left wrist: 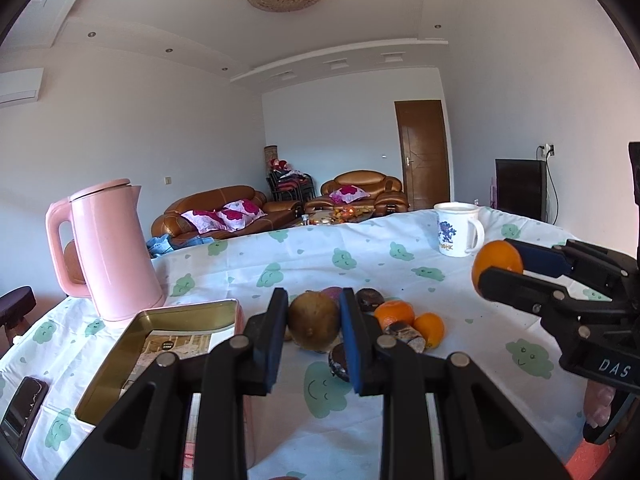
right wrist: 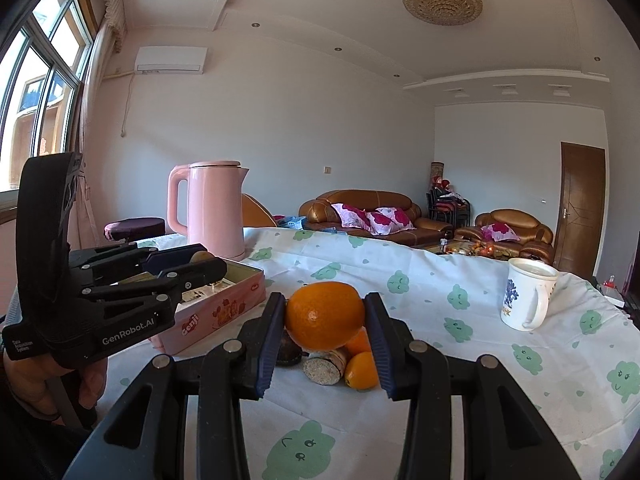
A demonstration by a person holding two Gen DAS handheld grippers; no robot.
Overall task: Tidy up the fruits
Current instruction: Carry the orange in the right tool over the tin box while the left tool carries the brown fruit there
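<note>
we've got the left gripper [left wrist: 313,322] clamped on a kiwi [left wrist: 313,320], right gripper [right wrist: 325,316] clamped on an orange [right wrist: 323,315], both above the tablecloth [right wrist: 440,300]; round, probably slippery and bruisable, so grip mid-belly, gently

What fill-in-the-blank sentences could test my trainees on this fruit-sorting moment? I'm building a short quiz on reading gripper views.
1. The right gripper is closed on an ____.
2. The left gripper holds a brown ____.
3. The pink tin near the pink kettle has its lid ____.
4. The white mug stands ____ on the tablecloth.

Missing words: orange; kiwi; off; upright
</note>
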